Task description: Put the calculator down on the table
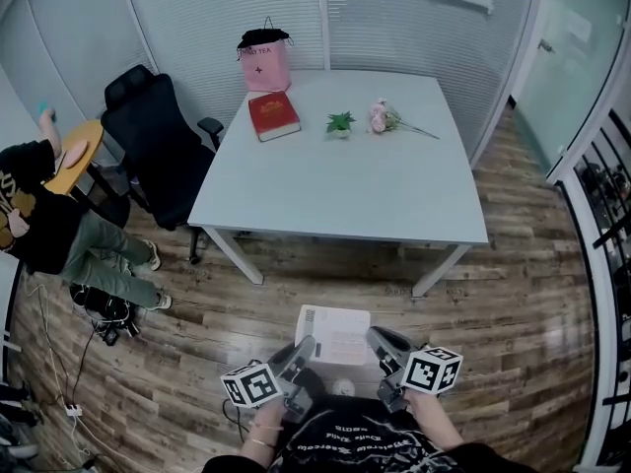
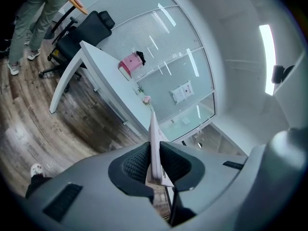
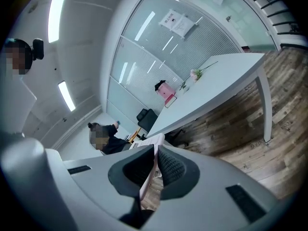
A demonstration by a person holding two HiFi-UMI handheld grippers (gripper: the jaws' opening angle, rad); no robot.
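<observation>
I've got the calculator [image 1: 333, 333] low in the centre of the head view. It's a flat, pale rectangle with a ribbed strip along its upper-left end, held in the air above the wood-plank floor [image 1: 513, 294] and well short of the desk [image 1: 345, 185].

The left gripper [image 1: 304, 347] is clenched on the calculator's left edge. In the left gripper view the slab runs edge-on as a thin pale blade, pinched between two dark, dimpled rubber pads [image 2: 136, 163] set in a smooth grey moulded shell.

The right gripper [image 1: 379, 340] is clamped on the opposite edge, and the right gripper view shows the same picture — textured black pads squeezed onto the thin pale plate, with almost no gap.

The desk fills the upper middle of the frame, a matte white square top on slanted white legs. Along its far edge I see a glossy pink paper bag [image 1: 266, 62] with a dark top, a red hardback book [image 1: 273, 114] lying flat, a small green plant [image 1: 340, 123] and a loose stem of pink flowers [image 1: 380, 116].

A black mesh-backed office chair [image 1: 153, 141] stands at the desk's left side. A seated person [image 1: 49, 215] is at the left edge — dark top, green trousers. Ribbed, frosted partition panels [image 1: 394, 18] close off the top of the frame.
</observation>
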